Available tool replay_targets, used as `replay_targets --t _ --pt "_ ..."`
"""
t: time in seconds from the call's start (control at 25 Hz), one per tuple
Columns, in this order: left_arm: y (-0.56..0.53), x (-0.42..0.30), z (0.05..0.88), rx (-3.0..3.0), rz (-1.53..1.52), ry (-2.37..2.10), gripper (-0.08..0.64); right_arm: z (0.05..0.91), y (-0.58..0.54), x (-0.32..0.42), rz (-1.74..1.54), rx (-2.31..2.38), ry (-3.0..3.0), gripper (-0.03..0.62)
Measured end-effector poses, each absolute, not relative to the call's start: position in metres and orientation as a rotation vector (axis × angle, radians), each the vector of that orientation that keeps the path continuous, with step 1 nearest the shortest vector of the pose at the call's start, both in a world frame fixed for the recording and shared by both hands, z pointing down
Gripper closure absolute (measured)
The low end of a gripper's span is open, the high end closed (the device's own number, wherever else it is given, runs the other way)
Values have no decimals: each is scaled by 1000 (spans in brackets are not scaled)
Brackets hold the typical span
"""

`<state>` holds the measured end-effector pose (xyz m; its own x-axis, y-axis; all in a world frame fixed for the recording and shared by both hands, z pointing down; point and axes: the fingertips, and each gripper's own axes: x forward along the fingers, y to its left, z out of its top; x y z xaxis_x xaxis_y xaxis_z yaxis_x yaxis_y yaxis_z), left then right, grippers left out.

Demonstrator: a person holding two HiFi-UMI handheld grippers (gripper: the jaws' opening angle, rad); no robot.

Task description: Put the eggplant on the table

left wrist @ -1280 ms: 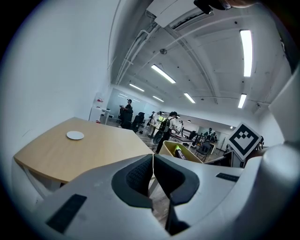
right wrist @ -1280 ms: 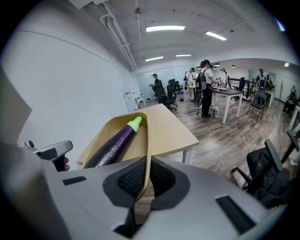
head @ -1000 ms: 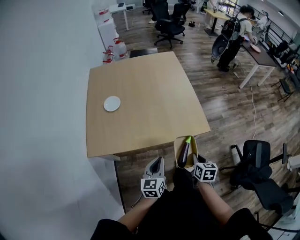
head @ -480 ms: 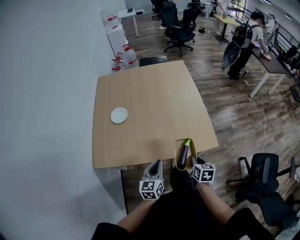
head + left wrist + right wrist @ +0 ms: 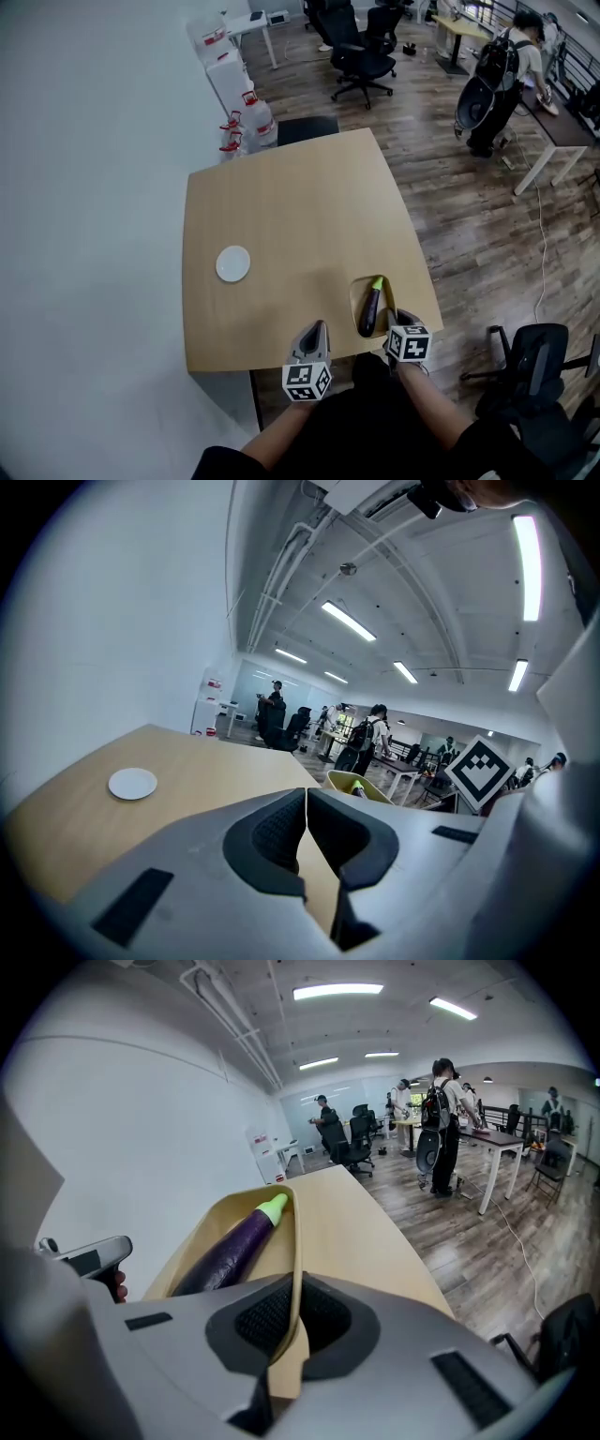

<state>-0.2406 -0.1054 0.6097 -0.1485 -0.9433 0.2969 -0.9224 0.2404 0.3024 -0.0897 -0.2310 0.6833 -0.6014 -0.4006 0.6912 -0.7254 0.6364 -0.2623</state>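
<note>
The eggplant (image 5: 234, 1246) is only partly visible in the right gripper view. Its green stem end and purple body show, while its near end is lost behind the rim of the yellow tray (image 5: 293, 1232) and the gripper body. The person's trunk and arms are cut off at the bottom of the head view. From above, the tray seems to sit over the near right corner of the table (image 5: 281, 216) – whether it rests on the wood or hangs just above it, I cannot tell.

The right gripper (image 5: 298, 1321) has its jaws pinched on the tray's rim. The left gripper (image 5: 307, 810) has its jaws pressed together with nothing between them, and it sits at the table's near edge, beside the right one.

The table is pale wood, bare except for a small white plate (image 5: 232, 263) well apart from the tray, toward the left. A white wall (image 5: 84, 234) runs along the left side and the floor (image 5: 469, 216) is dark planks. Farther off are black office chairs (image 5: 361, 52) and a person with a backpack (image 5: 506, 75) at another desk.

No writing can be read – only the black-and-white square markers on the grippers' cubes.
</note>
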Motion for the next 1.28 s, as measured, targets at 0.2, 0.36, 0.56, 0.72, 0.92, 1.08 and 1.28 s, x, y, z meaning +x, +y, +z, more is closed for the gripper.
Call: replay_targets --t 0.2,0.36,0.56,0.72,0.92,1.08,1.28 --pt "-161 -247 616 1689 -47 -2081 542 690 -298 -98 714 897 -2239 529" --pt "-202 -253 629 1677 -30 -2063 541 706 -347 -102 731 915 -2210 529" --pt "-253 -272 634 1658 -23 -2078 541 722 -406 -109 728 923 -2183 529" --pt "-290 -274 643 1663 -26 -2067 541 741 -448 -110 708 927 -2159 529" --pt "-320 -277 657 1645 -27 -2048 541 782 -483 -111 713 917 -2105 529" --pt "-335 -272 663 1658 -13 -2018 541 812 -504 -114 716 876 -2076 529" --pt "-332 -275 675 1618 19 -2005 541 845 -516 -121 701 844 -2056 529"
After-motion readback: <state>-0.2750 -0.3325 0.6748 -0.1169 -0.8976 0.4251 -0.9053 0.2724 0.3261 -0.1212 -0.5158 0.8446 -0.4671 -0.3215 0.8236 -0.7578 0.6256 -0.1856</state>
